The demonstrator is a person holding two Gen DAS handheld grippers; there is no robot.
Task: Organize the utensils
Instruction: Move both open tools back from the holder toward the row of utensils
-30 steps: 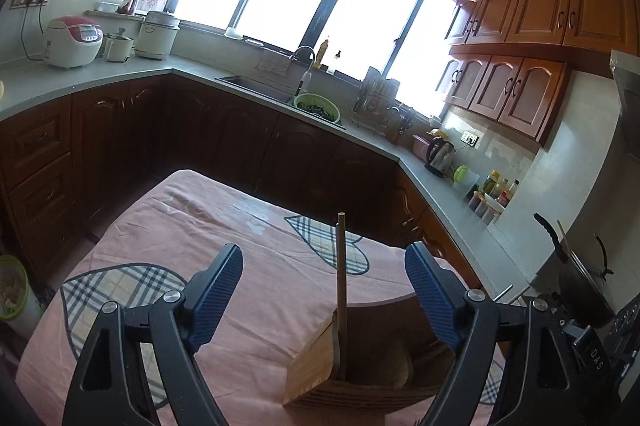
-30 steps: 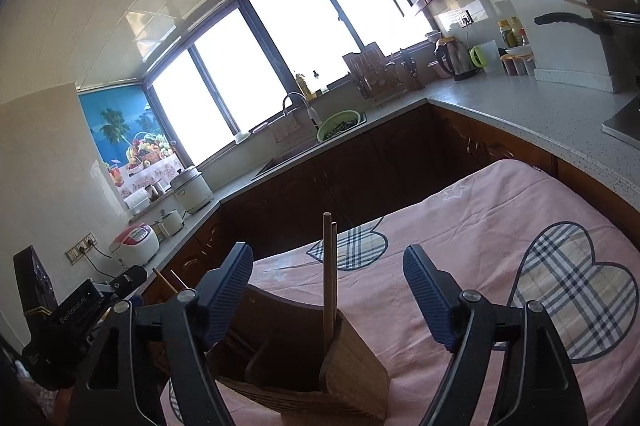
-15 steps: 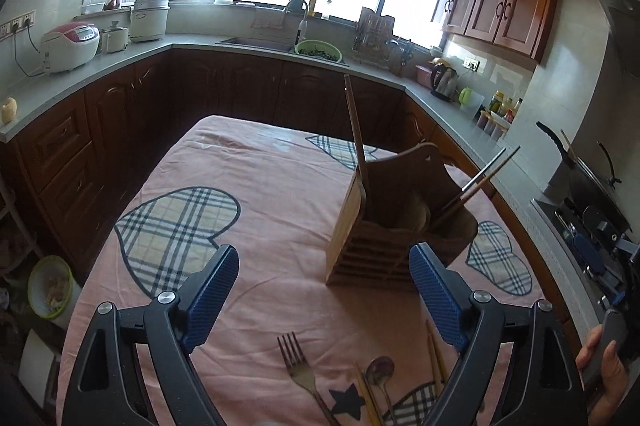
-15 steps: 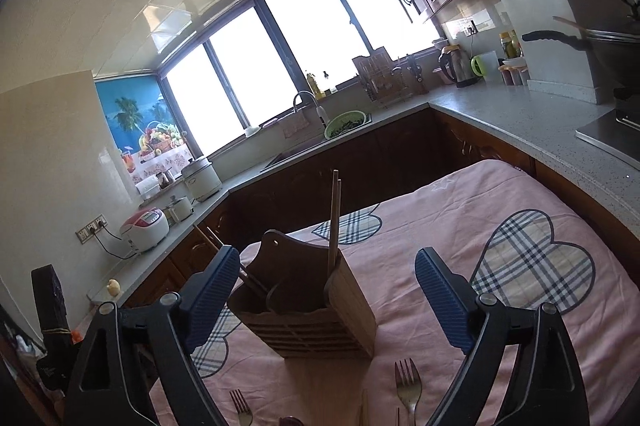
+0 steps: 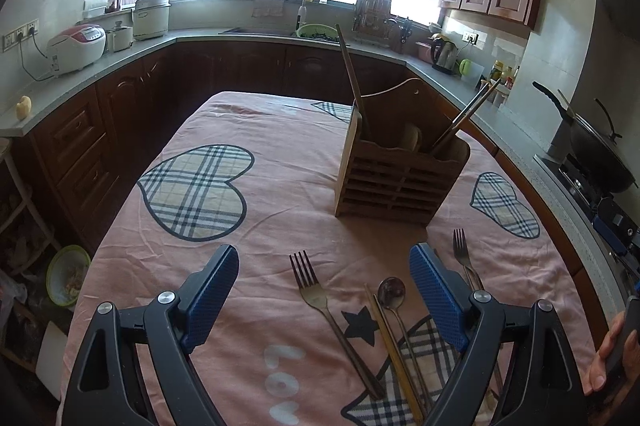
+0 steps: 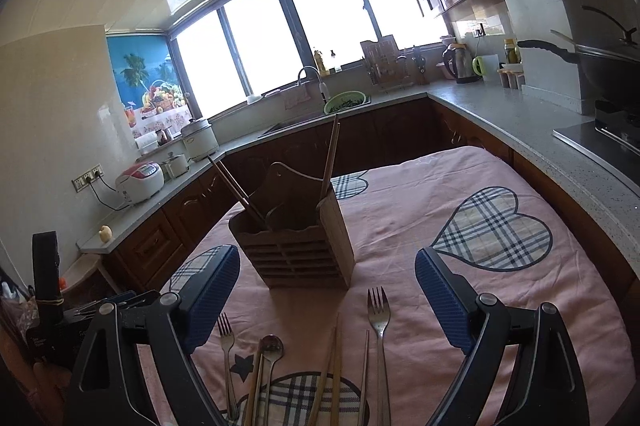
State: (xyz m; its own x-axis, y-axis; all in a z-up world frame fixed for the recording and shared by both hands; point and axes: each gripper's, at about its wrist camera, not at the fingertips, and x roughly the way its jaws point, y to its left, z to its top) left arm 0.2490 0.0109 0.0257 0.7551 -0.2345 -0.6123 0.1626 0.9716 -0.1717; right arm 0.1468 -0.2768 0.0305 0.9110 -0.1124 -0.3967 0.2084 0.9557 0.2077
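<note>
Hovering empty, left gripper (image 5: 322,300) and right gripper (image 6: 327,296) both with jaws wide, above the utensils low in frame. Wooden holder (image 5: 396,178) sits centre. Best bet: drop squarely over one fork (image 6: 379,318), pinch mid-handle, avoiding the chopsticks (image 6: 334,366) alongside.
</note>
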